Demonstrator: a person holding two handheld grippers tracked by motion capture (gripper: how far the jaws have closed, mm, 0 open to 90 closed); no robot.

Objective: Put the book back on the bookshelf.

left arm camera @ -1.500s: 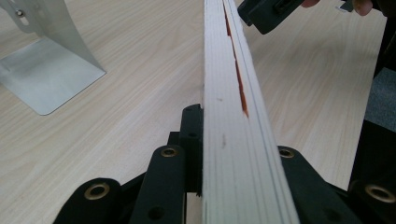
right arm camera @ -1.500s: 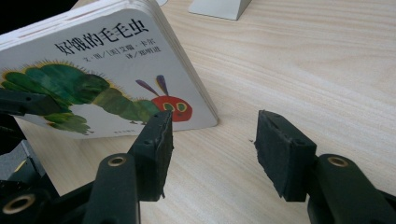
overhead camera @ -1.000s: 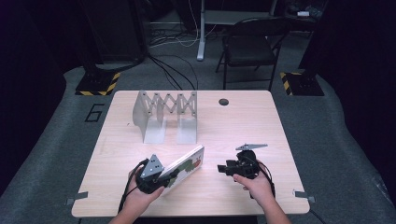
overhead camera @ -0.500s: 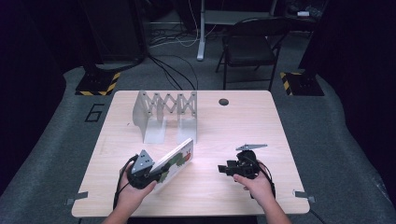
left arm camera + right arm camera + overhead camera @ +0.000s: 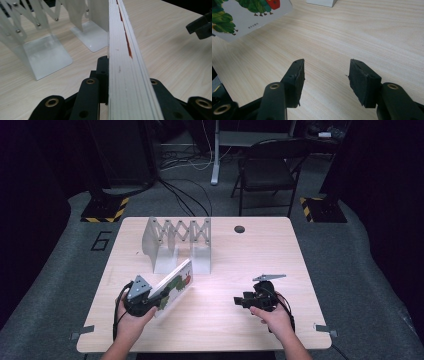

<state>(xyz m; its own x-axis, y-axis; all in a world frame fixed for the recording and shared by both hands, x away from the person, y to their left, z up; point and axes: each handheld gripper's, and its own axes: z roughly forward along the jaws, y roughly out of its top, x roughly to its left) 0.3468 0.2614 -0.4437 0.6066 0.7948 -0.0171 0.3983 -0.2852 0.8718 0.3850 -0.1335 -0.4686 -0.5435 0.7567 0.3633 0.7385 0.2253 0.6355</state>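
White board book [image 5: 174, 286], caterpillar picture on its cover: your left gripper [image 5: 150, 301] is clamped on its near end, and the book slants up and away toward the rack, raised off the table [image 5: 280, 250]. In the left gripper view the book's [image 5: 125, 62] thick page edge runs straight up the middle, with one black jaw pressed against each side.

Rack [image 5: 177, 242]: white metal, folding lattice between two bookend plates, standing on the far left part of the table, just beyond the book's far end. The book does not touch it.

Your right gripper [image 5: 240, 301]: resting low over the table's near right, well apart from the book, pointing left toward it. Its jaws stand apart with bare wood between the pads [image 5: 295, 80].

Table: pale wood, with a dark round grommet [image 5: 239, 229] near the far edge.
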